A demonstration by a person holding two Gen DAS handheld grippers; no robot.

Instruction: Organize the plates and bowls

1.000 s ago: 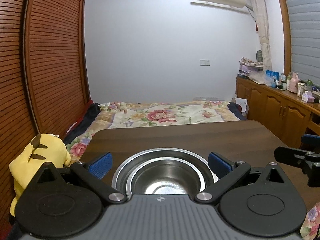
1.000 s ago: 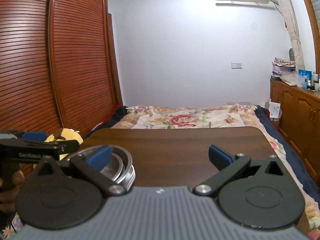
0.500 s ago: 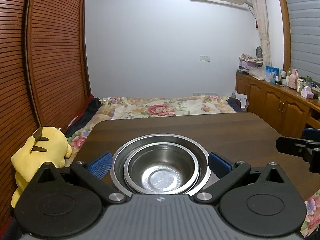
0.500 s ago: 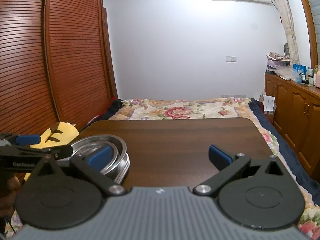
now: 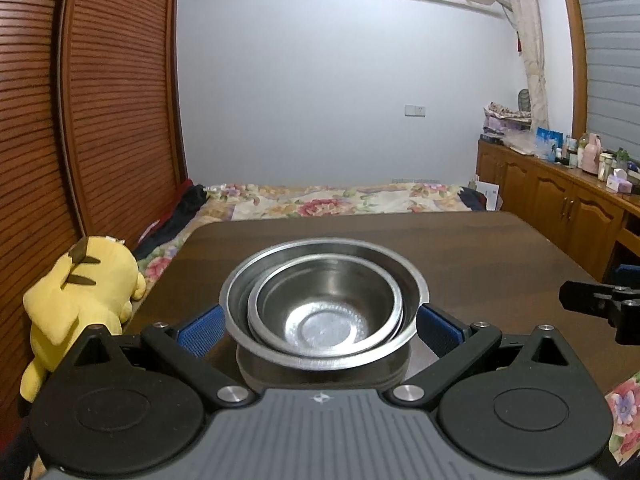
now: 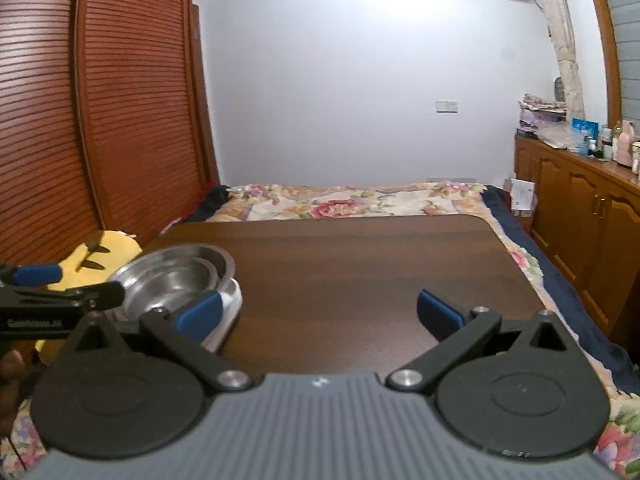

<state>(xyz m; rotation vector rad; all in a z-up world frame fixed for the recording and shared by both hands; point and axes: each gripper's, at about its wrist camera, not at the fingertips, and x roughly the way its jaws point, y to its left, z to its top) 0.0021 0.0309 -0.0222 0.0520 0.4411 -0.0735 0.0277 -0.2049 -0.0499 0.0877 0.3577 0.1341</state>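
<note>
The left gripper [image 5: 320, 322] has its blue pads [image 5: 198, 330] spread wide, one at 9 o'clock and one at 3 o'clock of the stacked bowls [image 5: 324, 312], and grips nothing. The pads stand just beside the outer rim; whether they touch it cannot be told from the left wrist view. Spread that far, they straddle the whole stack rather than pinch a single wall, which fits either a hold about to be taken across the full width or a hold just let go.

The stack is a small steel bowl nested in a wider one, both sitting on a pale plate [image 6: 228, 312] whose edge shows best from the right wrist view. The nesting looks settled, the inner bowl slightly off-centre toward 7 o'clock, so the sorting appears largely done. The stack sits on the dark wooden table [image 5: 480, 256] near its left edge, likely so that the rest of the surface stays free.

The right gripper [image 6: 320, 312] is equally wide open and holds nothing, hovering over bare wood with the stack at its 10 o'clock; it seems parked out of the way.

A yellow plush toy [image 5: 84, 284] lies beyond the table at 9 o'clock, on the flowered bed [image 5: 332, 200].
</note>
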